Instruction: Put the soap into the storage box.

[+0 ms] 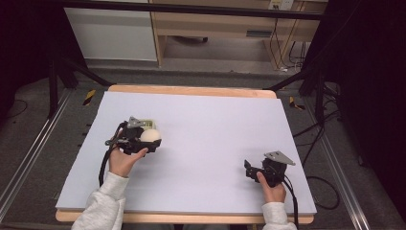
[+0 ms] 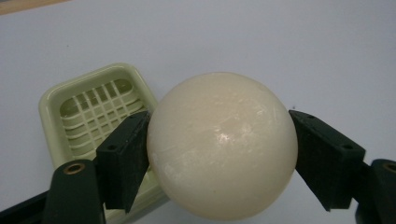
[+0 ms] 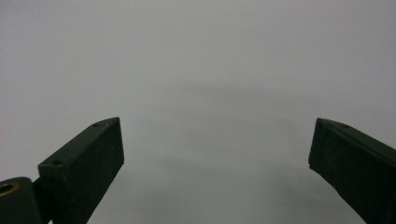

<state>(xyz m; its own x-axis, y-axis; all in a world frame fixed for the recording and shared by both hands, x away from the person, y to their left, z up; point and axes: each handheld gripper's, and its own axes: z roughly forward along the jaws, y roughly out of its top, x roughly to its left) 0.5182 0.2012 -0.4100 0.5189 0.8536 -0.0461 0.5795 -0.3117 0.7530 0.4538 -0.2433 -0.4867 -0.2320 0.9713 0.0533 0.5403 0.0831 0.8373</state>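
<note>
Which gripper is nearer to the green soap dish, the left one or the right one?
Left. The left gripper, shut on the cream ball, sits right beside the green soap dish. The right gripper is far across the table, open.

A pale lavender sheet (image 1: 206,139) covers the wooden table (image 1: 191,90); a light wooden cabinet (image 1: 215,24) stands beyond the claws.

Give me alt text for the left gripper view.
The left gripper clamps a cream-white ball between its two black jaws. Behind it, a pale green slotted tray lies on the light table.
</note>
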